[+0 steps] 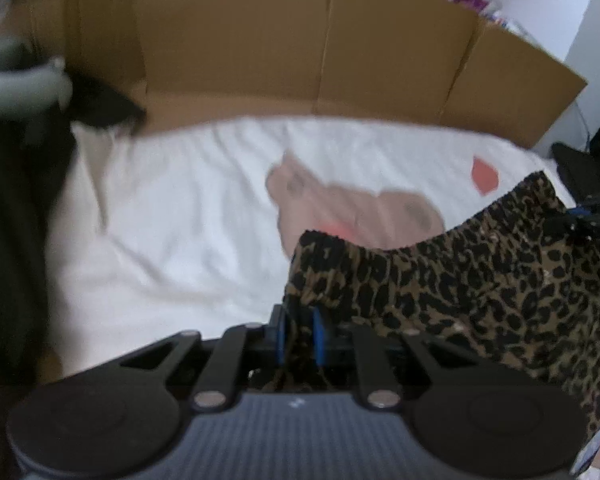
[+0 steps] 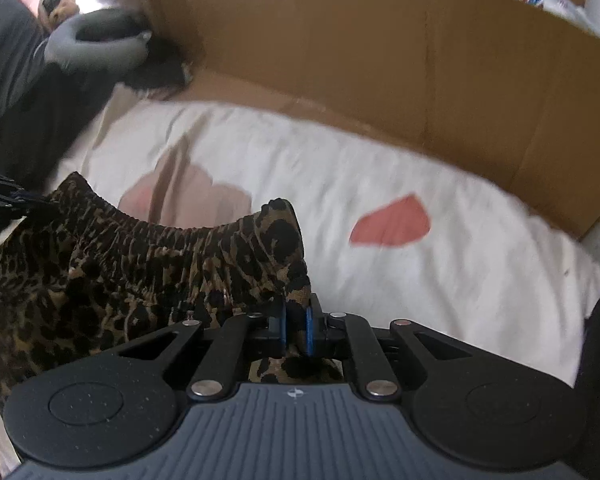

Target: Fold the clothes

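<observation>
Leopard garment (image 1: 480,280), brown with black spots and a gathered elastic waistband, hangs stretched between the two grippers above the bed, its lower part out of view. It is the only patterned cloth in sight and fills the right side of the left wrist view and the left side of the right wrist view.

Under it lies a white sheet (image 1: 188,208), wrinkled, printed with a pink-beige shape (image 1: 320,200) and a coral patch (image 2: 392,222). Behind the bed stands a cardboard wall (image 1: 300,52) of folded brown panels. At the far left corner sit a dark pile of cloth (image 2: 32,92) and a grey neck pillow (image 2: 96,46), both blurred.

The left gripper (image 1: 300,334) has its blue-padded jaws pressed nearly together, pinching one end of the waistband. The right gripper (image 2: 296,330) likewise has its jaws nipping the other end of the band, fabric bunched between the pads. The waistband sags slightly between the two holds.
</observation>
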Demonstrator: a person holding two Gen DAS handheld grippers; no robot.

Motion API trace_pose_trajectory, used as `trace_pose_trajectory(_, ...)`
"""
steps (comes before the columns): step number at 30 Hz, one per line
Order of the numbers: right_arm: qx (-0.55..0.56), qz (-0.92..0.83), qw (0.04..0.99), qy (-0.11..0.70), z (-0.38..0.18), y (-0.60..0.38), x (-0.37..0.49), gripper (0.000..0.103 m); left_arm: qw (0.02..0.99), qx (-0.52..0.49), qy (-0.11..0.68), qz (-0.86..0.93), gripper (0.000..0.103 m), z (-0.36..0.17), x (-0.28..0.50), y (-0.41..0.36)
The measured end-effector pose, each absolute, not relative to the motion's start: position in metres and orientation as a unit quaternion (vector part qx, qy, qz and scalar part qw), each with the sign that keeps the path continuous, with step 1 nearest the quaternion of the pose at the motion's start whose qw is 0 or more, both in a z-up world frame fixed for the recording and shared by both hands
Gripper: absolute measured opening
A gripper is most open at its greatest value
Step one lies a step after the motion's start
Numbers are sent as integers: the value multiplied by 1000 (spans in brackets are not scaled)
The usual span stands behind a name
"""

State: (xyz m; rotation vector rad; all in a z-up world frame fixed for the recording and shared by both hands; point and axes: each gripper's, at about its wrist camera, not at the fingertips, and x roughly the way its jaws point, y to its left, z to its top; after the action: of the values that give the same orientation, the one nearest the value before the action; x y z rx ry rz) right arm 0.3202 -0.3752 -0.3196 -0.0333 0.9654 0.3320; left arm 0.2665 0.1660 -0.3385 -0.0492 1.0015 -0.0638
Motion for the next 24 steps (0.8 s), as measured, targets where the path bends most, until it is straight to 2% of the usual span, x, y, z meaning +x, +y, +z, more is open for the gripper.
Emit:
trace_pose_trajectory(10,-22,137,884,446,-296,-366,347,6,888,-14,459,-16,14,-327,308,181)
trace_pose_trajectory(24,-36,107,883,456,-305,-347,421,6,889,-26,456,23,14,-344,372,202)
